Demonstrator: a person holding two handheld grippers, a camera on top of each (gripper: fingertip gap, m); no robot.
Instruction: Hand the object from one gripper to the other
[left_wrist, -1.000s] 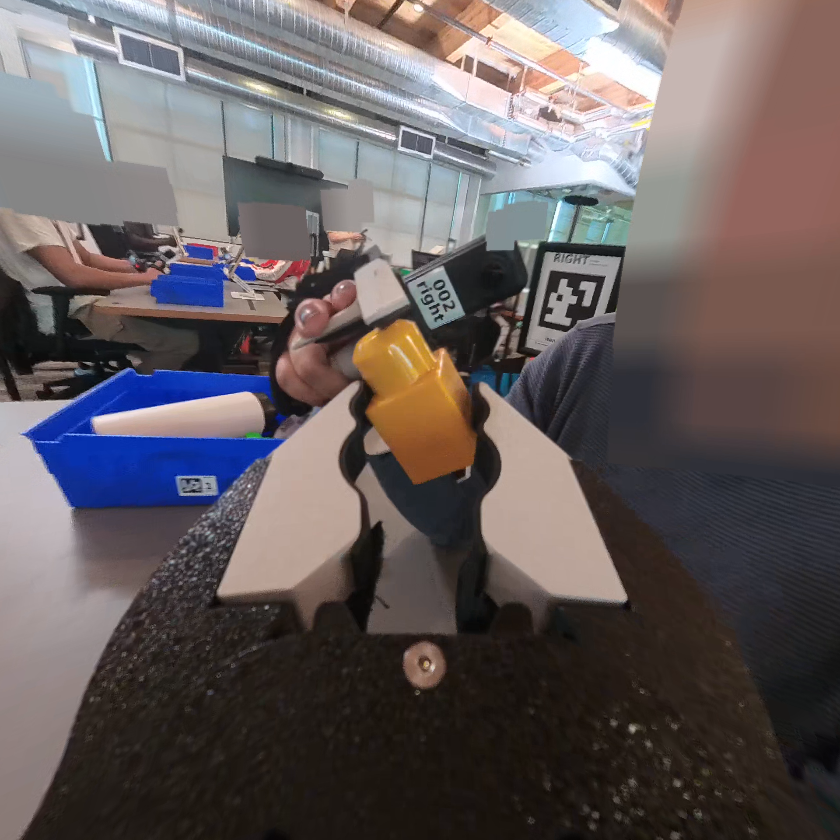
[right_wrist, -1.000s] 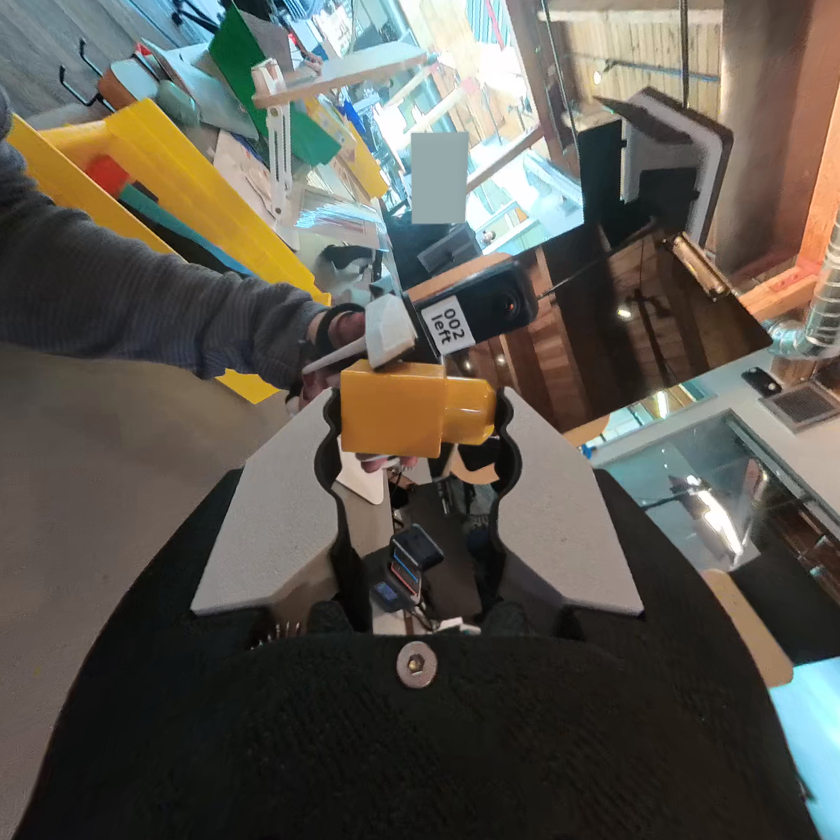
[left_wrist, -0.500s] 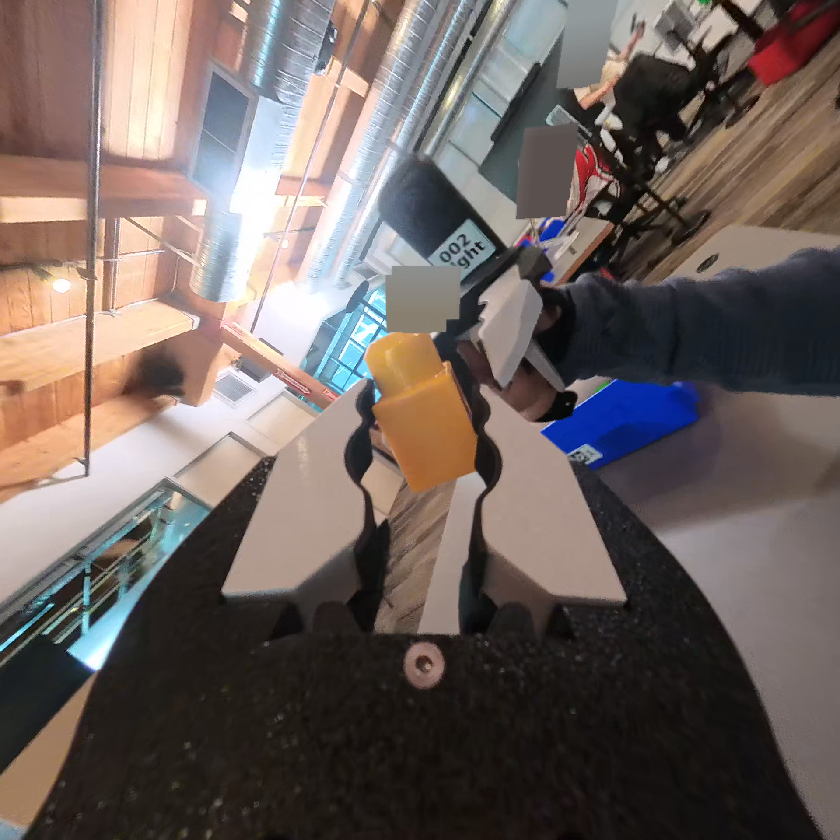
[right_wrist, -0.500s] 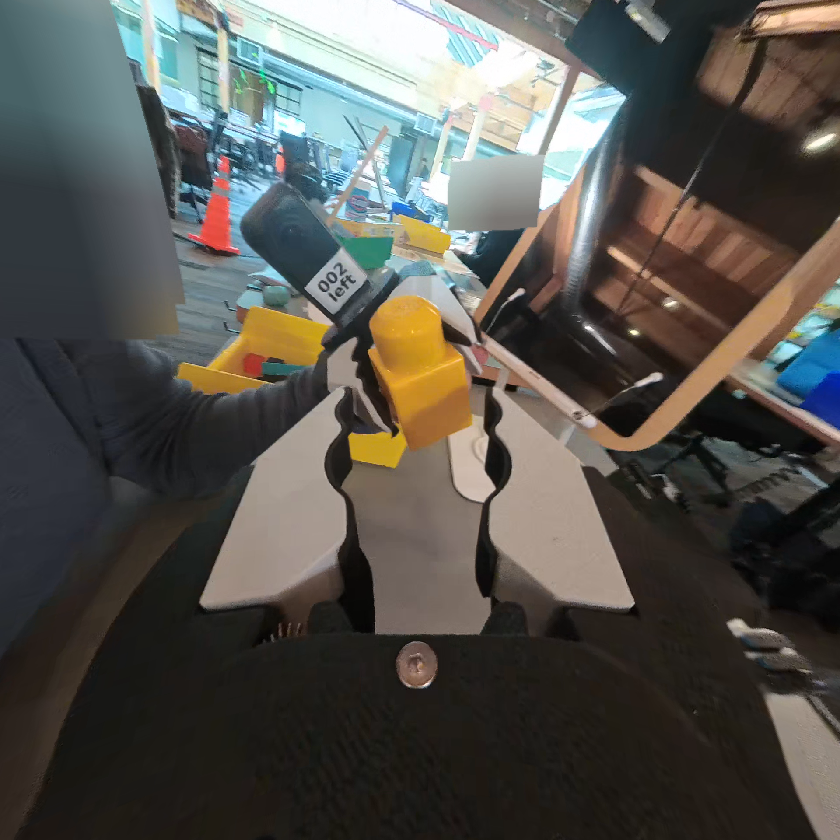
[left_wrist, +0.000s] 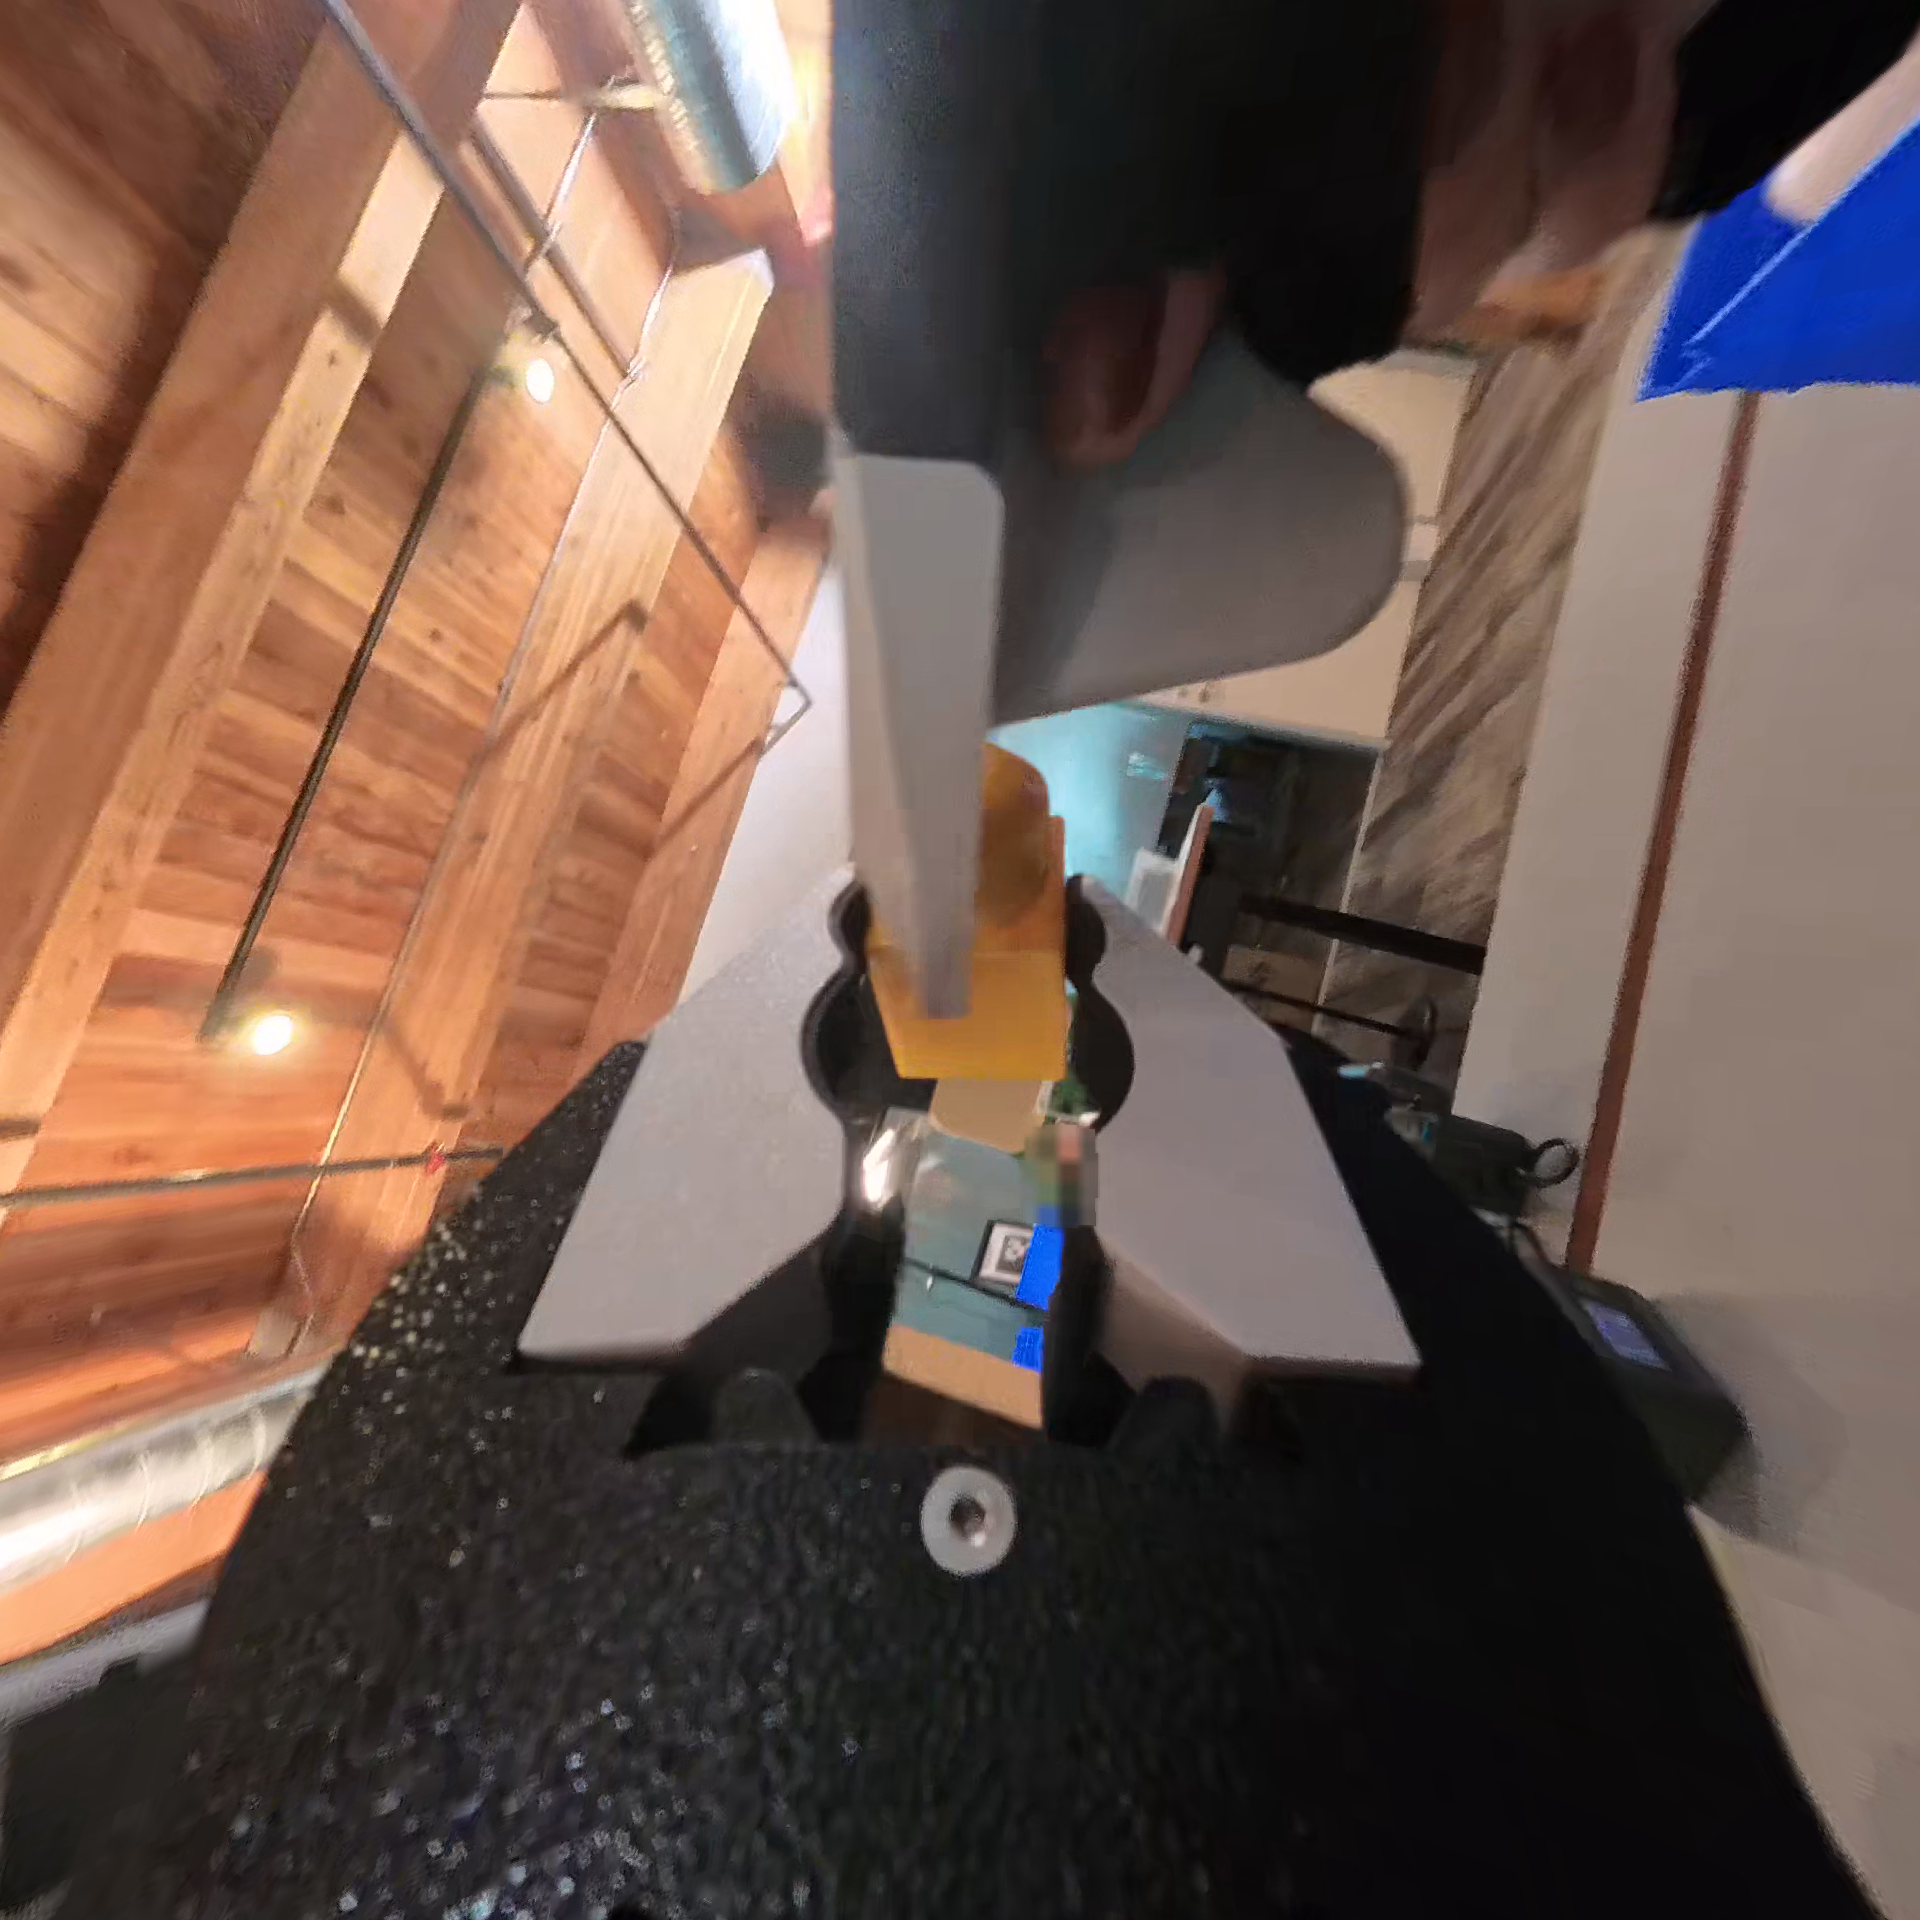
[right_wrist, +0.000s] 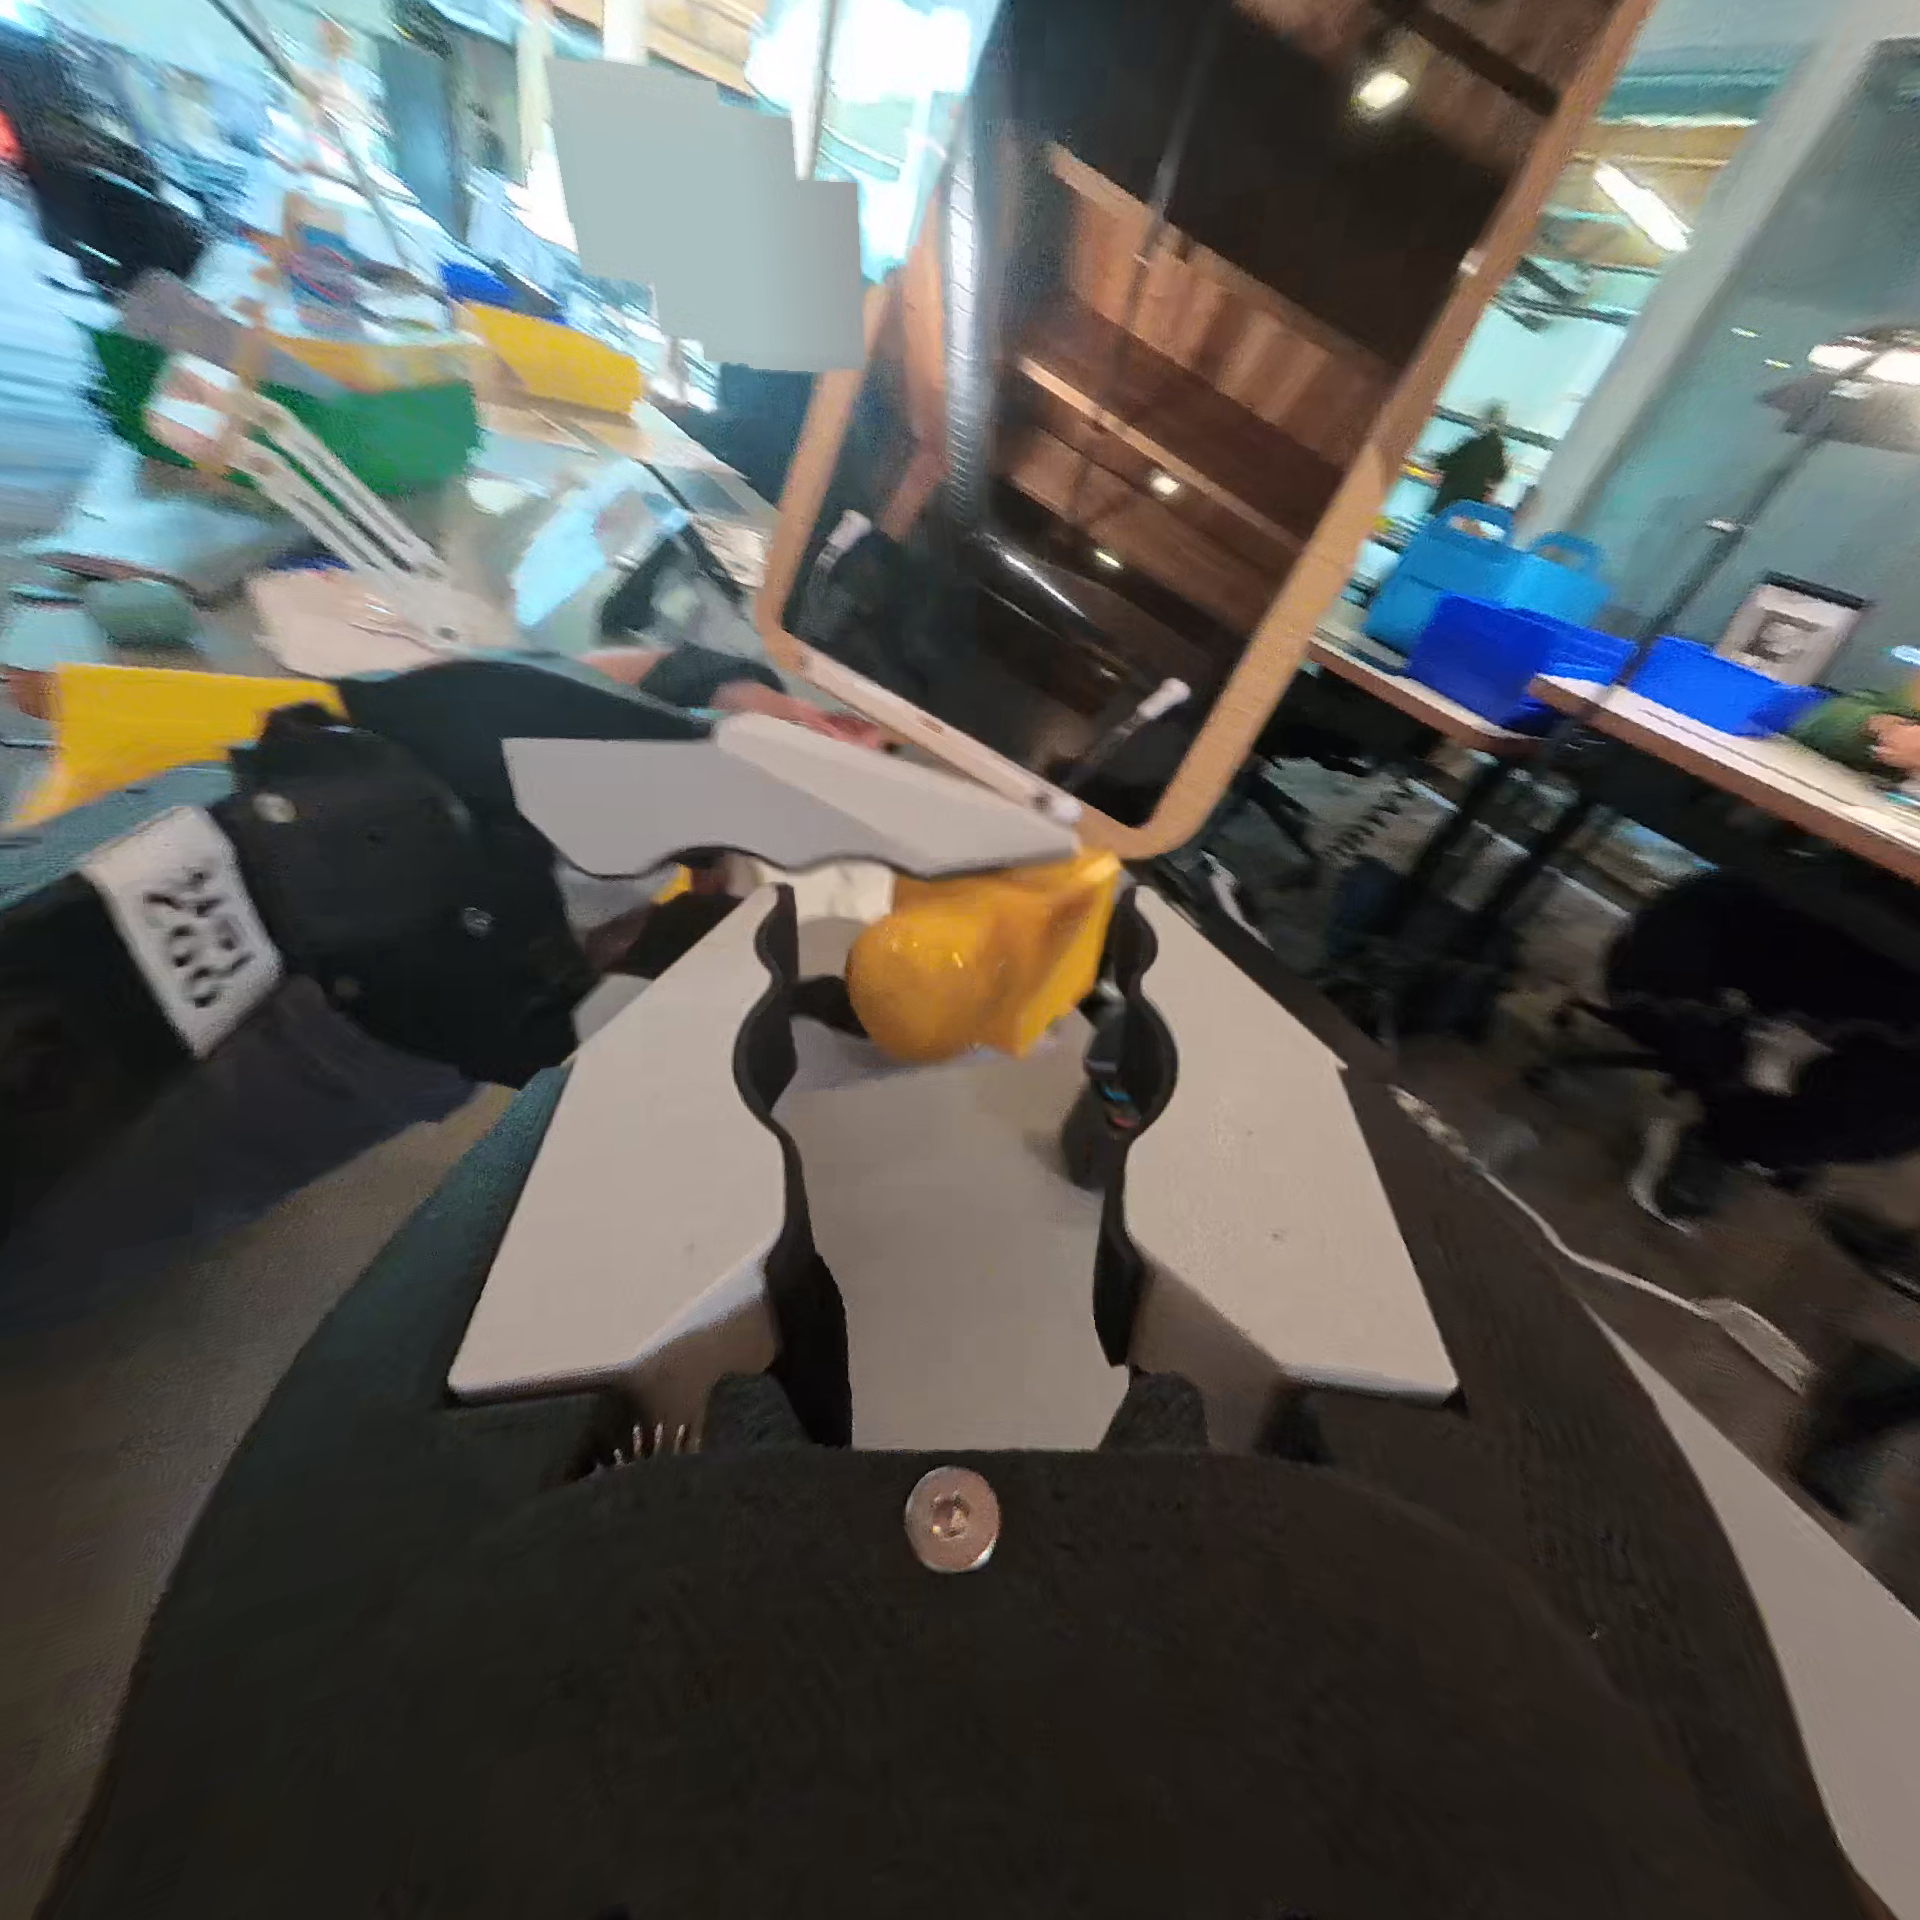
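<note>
The yellow block (left_wrist: 997, 1023) with a round knob is pinched between the fingertips of my left gripper (left_wrist: 971, 935), which is shut on it. My right gripper reaches in from above in the left wrist view, and one of its grey fingers (left_wrist: 914, 727) lies across the block's face. In the right wrist view my right gripper (right_wrist: 956, 904) is open, and the block (right_wrist: 977, 977) sits between its fingertips, close to the right one. The left gripper's upper finger (right_wrist: 790, 810) lies on top of the block; its lower finger is hidden.
A hand (left_wrist: 1122, 343) holds the right gripper's black body. A blue bin (left_wrist: 1787, 281) shows at the upper right. Blue bins (right_wrist: 1507, 623) stand on tables at the right, a yellow bin (right_wrist: 156, 717) at the left, and a wood-framed panel (right_wrist: 1195, 416) stands behind. My two grippers' fingertips are within a few centimetres of each other.
Both grippers have turned and come closer together. The right gripper, shut on the block a second ago, is open, and its fingers now straddle the block. The left keeps its grip.
</note>
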